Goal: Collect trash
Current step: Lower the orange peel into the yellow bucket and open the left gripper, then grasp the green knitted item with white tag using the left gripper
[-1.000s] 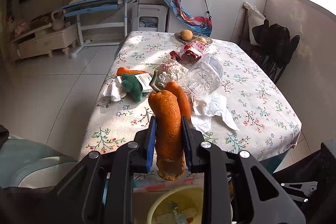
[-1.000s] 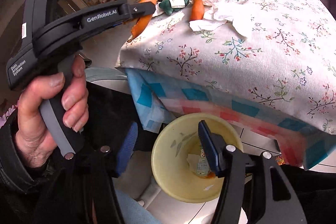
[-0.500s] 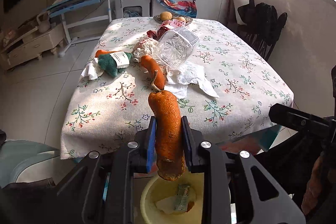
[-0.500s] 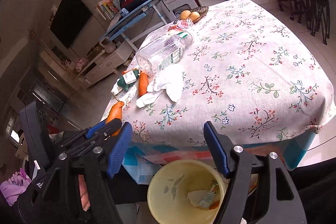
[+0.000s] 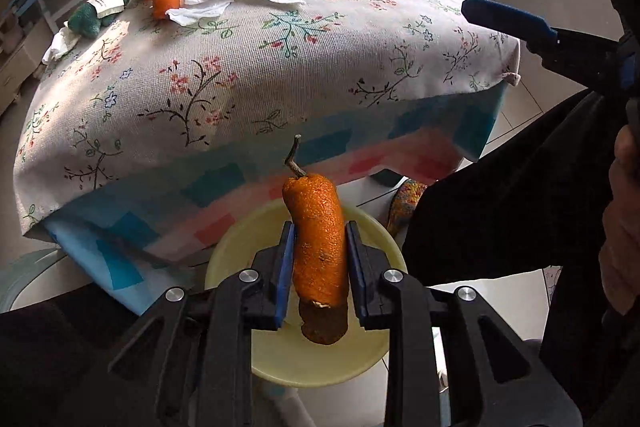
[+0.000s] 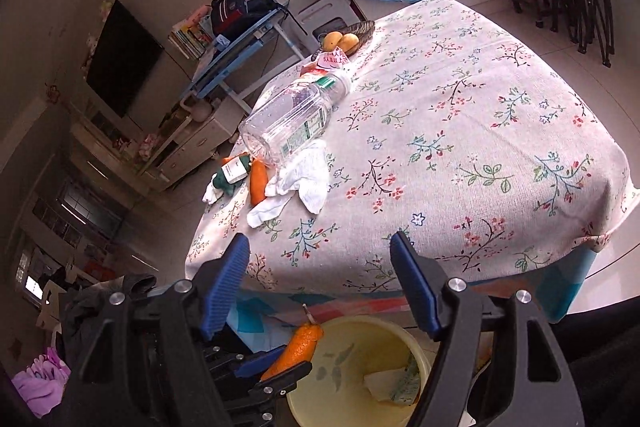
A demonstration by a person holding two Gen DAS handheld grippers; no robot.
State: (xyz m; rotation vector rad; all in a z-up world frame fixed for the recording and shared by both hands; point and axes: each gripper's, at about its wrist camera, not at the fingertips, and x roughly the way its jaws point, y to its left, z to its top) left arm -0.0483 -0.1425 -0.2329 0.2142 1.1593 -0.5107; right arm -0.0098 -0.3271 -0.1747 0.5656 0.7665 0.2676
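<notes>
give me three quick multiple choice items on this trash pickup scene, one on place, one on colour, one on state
1. Where is the orange peel in the left gripper?
A. over the bin
B. on the table
C. on the floor
2. What colour is the bin?
A. blue
B. pale yellow
C. black
3. How is the clear bottle?
A. upright
B. lying on its side
C. in the bin

A: the bin's rim shows right behind the peel. B: both views show a yellowish bin. B: it lies flat on the tablecloth.

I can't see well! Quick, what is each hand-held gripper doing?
Left hand-held gripper: shut on the bumpy orange peel.
Right hand-held gripper: open, empty.
</notes>
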